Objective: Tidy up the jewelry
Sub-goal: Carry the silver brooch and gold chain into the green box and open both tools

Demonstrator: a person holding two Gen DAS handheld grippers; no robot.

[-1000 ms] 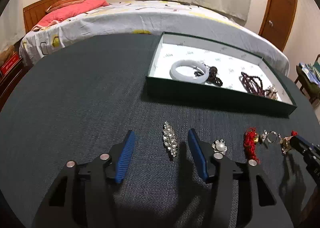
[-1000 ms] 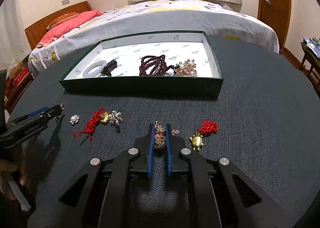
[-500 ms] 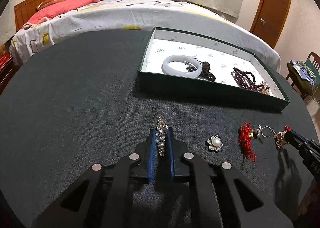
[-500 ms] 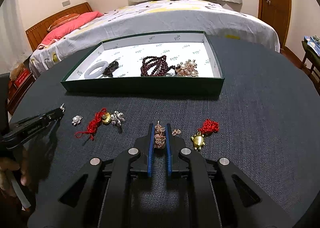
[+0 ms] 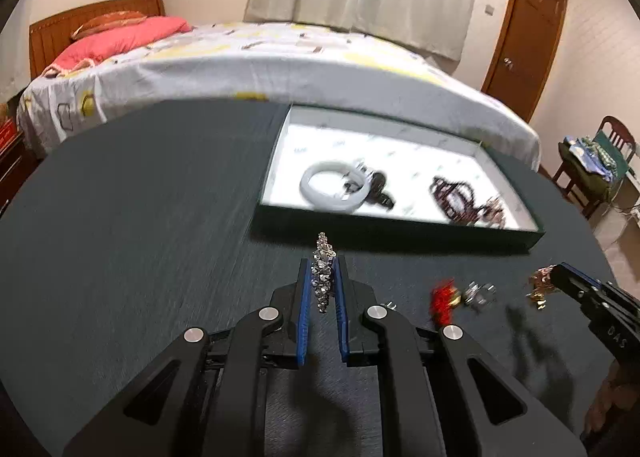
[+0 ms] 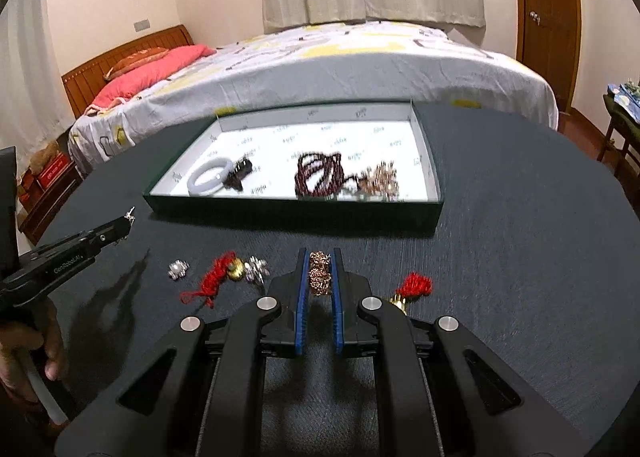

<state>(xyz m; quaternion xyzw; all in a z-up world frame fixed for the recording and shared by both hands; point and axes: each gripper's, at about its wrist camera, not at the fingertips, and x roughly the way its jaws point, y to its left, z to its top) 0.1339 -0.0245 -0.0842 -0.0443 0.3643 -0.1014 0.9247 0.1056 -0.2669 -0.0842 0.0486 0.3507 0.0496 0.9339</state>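
Bedroom tabletop point(image 5: 140, 217): my left hand-held gripper point(image 5: 321, 285) pinches the rhinestone brooch point(image 5: 322, 273), long axis pointing far toward the tray point(image 5: 400, 227); right hand-held gripper point(image 6: 320, 277) clamps a coppery brooch point(image 6: 319, 273).

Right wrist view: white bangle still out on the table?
No, the white bangle lies inside the green tray, beside a dark bead bracelet.
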